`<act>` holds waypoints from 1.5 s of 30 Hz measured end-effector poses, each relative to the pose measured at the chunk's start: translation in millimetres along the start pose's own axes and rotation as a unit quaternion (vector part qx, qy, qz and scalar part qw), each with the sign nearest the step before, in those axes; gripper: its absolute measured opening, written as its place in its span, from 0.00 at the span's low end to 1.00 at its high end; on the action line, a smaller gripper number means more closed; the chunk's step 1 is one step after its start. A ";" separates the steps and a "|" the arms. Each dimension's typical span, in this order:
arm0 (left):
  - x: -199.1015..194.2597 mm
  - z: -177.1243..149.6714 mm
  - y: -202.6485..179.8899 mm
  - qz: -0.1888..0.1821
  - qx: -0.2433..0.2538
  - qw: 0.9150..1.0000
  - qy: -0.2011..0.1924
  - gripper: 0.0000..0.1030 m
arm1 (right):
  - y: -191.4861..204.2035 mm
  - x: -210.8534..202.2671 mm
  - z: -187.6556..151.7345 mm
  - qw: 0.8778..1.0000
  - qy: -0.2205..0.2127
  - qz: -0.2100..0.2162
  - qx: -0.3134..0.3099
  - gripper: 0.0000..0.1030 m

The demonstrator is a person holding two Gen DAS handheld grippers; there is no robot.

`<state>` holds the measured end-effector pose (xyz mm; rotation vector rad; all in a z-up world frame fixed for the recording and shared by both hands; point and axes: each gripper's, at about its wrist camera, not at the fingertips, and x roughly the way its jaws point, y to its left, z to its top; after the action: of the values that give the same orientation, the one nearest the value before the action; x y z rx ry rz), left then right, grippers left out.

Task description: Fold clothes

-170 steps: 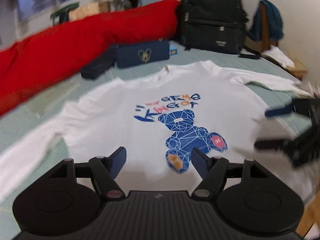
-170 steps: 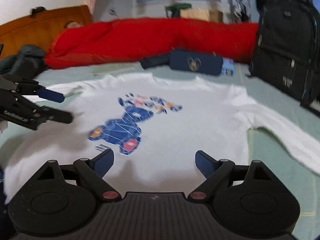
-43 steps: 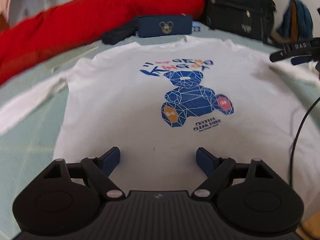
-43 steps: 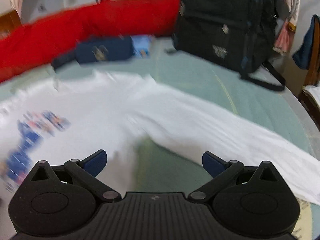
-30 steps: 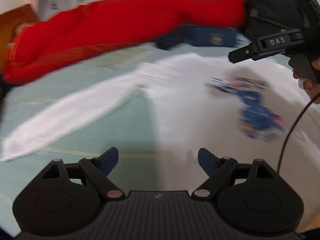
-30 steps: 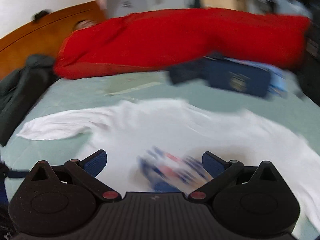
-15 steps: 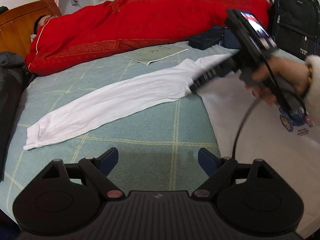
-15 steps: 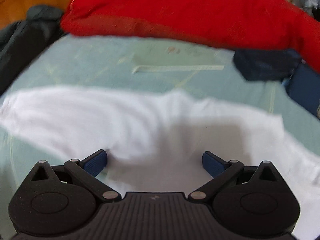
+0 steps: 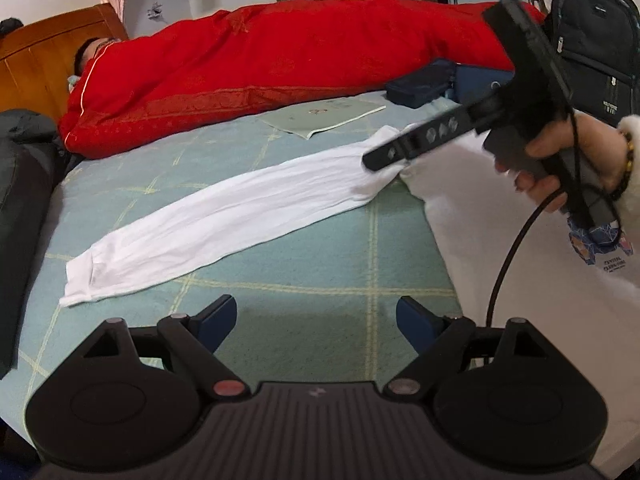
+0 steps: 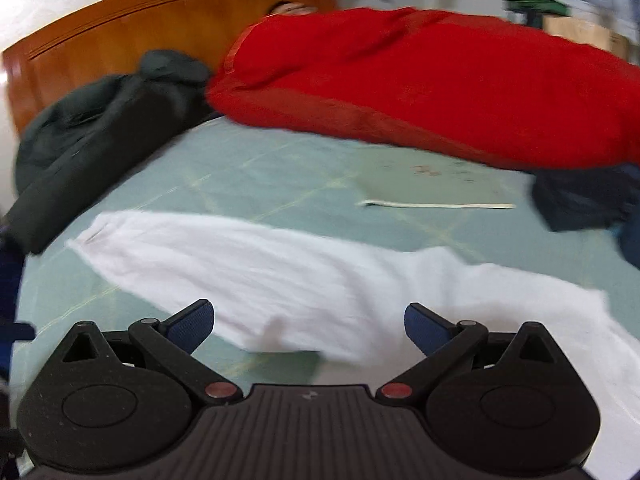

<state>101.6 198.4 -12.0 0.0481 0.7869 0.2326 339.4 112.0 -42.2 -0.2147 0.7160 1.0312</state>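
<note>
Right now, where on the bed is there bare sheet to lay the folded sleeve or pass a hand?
Bare green sheet lies between the outstretched sleeve and the left tool, and again between the sleeve and the red quilt. It is crowded to the right, where the shirt body, the right tool and the dark pouches sit.

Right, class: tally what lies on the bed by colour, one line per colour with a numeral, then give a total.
White: 1, the long-sleeved shirt
Red: 1, the quilt
Dark blue: 2, the flat case and the pouch beside it
Black: 1, the backpack
Dark grey: 1, the jacket
Pale green: 1, the booklet
Total: 7
</note>
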 end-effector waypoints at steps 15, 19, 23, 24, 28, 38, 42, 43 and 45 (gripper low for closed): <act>1.3 -16.5 22.5 0.000 -0.020 1.000 0.001 0.84 | -48.1 -2.9 25.3 0.995 0.027 -0.011 0.099 1.00; 3.9 -19.3 26.4 -0.006 -0.025 1.000 -0.005 0.84 | -81.6 32.3 31.5 0.985 0.055 -0.039 0.158 1.00; 7.2 -22.8 33.1 -0.007 -0.033 0.999 -0.001 0.84 | -93.6 65.4 34.4 0.984 0.050 -0.111 0.134 1.00; 7.1 -23.7 34.5 -0.007 -0.034 0.999 0.001 0.84 | -93.3 70.3 38.5 0.983 0.054 -0.121 0.126 1.00; 3.9 -29.0 39.6 -0.007 -0.034 0.999 0.005 0.84 | -91.7 79.1 55.2 0.979 0.082 -0.149 0.110 1.00; -3.2 -35.4 44.6 -0.017 -0.034 0.999 -0.007 0.84 | -60.4 62.3 52.5 0.974 0.162 -0.125 0.097 1.00; -7.5 -35.2 51.4 -0.016 -0.034 0.999 -0.006 0.84 | -63.1 77.7 51.8 0.975 0.133 -0.158 0.080 1.00; -9.4 -34.5 54.9 -0.017 -0.036 0.999 -0.008 0.84 | -64.7 76.9 53.7 0.975 0.126 -0.163 0.085 1.00; -10.6 -30.2 66.3 -0.013 -0.040 0.999 -0.013 0.84 | -65.2 67.1 57.4 0.973 0.122 -0.160 0.109 1.00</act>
<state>60.5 259.2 -17.4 -0.0345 0.7516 0.2388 440.6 153.5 -51.8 -0.2586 0.9765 0.6181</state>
